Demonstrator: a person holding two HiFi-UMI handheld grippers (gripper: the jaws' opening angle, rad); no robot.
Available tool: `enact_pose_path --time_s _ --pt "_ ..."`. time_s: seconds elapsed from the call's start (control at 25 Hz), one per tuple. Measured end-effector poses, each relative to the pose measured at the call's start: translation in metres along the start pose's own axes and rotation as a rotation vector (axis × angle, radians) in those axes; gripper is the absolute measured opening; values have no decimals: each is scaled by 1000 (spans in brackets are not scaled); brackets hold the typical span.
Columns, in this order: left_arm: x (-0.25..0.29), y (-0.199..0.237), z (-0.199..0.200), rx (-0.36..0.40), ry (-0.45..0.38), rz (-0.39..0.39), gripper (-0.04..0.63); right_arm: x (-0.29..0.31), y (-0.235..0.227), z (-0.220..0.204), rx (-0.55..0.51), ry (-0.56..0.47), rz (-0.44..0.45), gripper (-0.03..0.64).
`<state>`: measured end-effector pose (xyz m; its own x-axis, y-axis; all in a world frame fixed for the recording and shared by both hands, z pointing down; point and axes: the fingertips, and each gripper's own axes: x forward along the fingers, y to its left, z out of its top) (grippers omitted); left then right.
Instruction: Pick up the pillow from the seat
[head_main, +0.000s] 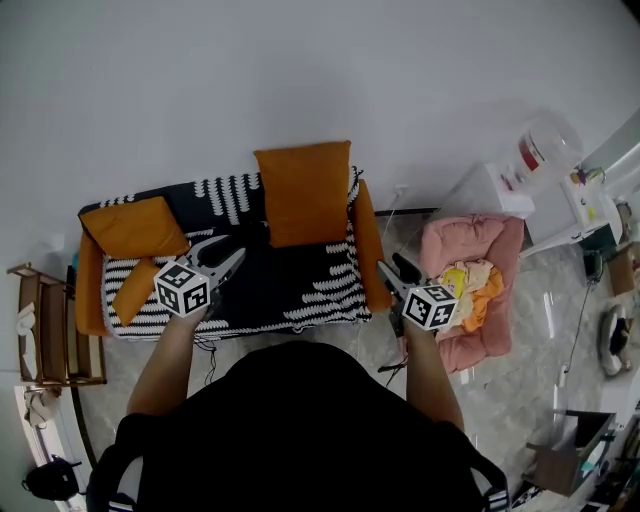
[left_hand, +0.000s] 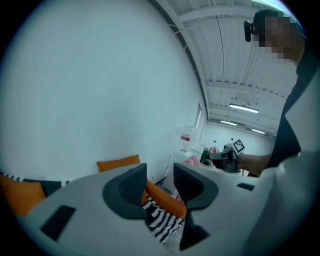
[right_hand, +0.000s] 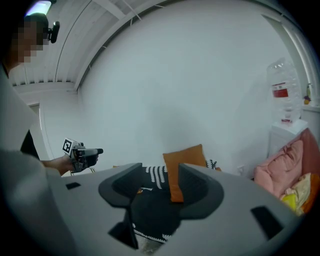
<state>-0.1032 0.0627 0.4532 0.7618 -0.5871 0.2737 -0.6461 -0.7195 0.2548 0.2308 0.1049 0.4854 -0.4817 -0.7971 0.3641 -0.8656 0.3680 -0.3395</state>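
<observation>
An orange pillow (head_main: 305, 192) leans upright against the back of the sofa seat (head_main: 290, 285), which has a black-and-white patterned cover. A second orange pillow (head_main: 133, 226) lies at the sofa's left end. My left gripper (head_main: 230, 252) hovers over the left half of the seat, open with nothing between its jaws; in its own view the left gripper (left_hand: 160, 187) points toward the orange pillow (left_hand: 118, 163). My right gripper (head_main: 392, 268) is by the sofa's right arm, open and empty. The right gripper (right_hand: 160, 187) faces the upright pillow (right_hand: 184, 156) from a distance.
A pink cushioned bed (head_main: 470, 280) holding yellow and orange cloth sits right of the sofa. Behind it stands a white water dispenser (head_main: 520, 170). A wooden shelf (head_main: 45, 330) stands left of the sofa. Cables lie on the floor by the sofa's front.
</observation>
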Motion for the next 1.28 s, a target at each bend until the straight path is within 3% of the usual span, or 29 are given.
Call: enact_pose_path --time_s 1.28 --pt "21 -26 -21 -40 5 15 164 3 -20 -12 -13 67 52 233"
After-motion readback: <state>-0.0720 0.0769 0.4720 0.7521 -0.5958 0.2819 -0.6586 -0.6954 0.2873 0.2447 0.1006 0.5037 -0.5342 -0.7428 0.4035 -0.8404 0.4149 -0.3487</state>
